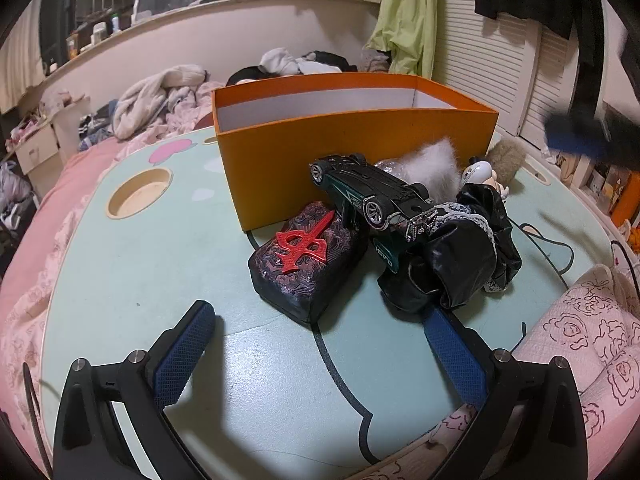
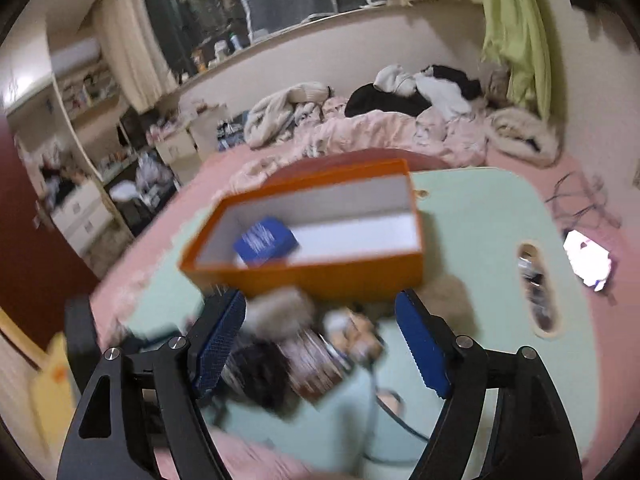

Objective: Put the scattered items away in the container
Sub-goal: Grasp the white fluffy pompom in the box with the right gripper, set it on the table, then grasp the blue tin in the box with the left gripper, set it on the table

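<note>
An orange box (image 1: 352, 160) stands open on the mint-green table (image 1: 140, 280). Against its near wall lie an upside-down toy car (image 1: 372, 196), a dark patterned case with a red emblem (image 1: 308, 256), a doll in a black dress (image 1: 460, 256) and a white fluffy piece (image 1: 436, 168). My left gripper (image 1: 318, 320) is open just in front of the pile, holding nothing. In the blurred right wrist view, my right gripper (image 2: 320, 304) is open and empty above the pile, at the near wall of the orange box (image 2: 360, 276). A small blue box (image 2: 266, 240) lies inside.
The table has a round cup recess (image 1: 138, 192) at the left and an oval slot (image 2: 538, 292) at the right. Black cables (image 1: 552, 248) trail right of the pile. A rose-print pink pillow (image 1: 580, 340) sits at the near right. Rumpled bedding and clothes lie behind the box.
</note>
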